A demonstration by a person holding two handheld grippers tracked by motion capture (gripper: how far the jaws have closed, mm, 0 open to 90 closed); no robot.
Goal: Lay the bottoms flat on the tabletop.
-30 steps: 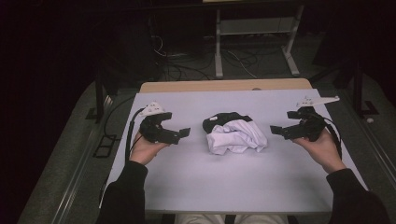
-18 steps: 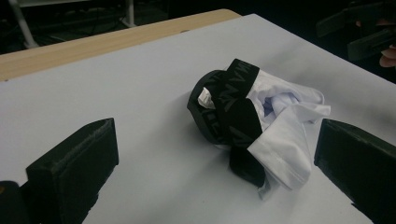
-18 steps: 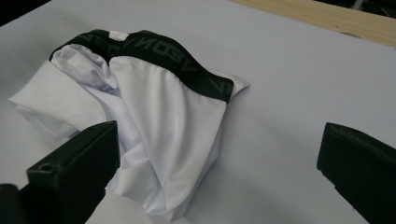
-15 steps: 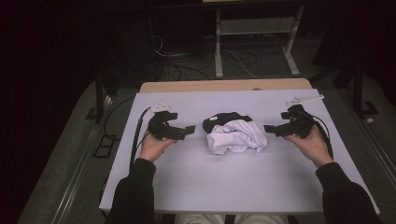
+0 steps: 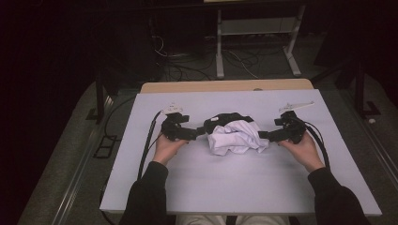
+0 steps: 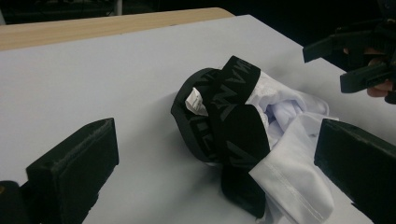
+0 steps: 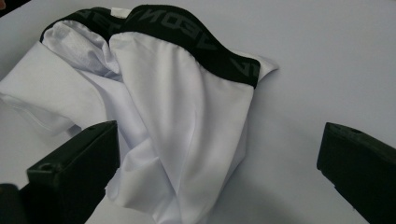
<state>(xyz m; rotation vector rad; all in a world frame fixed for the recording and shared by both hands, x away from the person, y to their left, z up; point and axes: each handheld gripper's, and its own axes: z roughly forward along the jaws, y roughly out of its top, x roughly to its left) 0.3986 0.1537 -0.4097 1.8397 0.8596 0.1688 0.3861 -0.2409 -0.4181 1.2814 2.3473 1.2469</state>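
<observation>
Crumpled garment flanked by two open grippers, mid-table.

The white garment (image 5: 237, 138) with black waistband (image 6: 231, 109) lies between left hand-held gripper (image 5: 191, 134) and right hand-held gripper (image 5: 264, 136); both jaws spread, empty, at its edges. Waistband sits far-left, nearer the left one.

I see a crumpled white cloth garment (image 7: 177, 121) at the centre of my right gripper view, smooth with a faint sheen, edged by a black woven elastic waistband (image 7: 196, 42) bearing matt grey letters. It lies on a pale, smooth, matt table sheet (image 5: 234, 187). Along the upper edge of the high view, a bare light wooden tabletop strip (image 5: 225, 86) looks matt. My matt black left gripper (image 6: 205, 186) has finely rough pads (image 6: 74, 163).
</observation>
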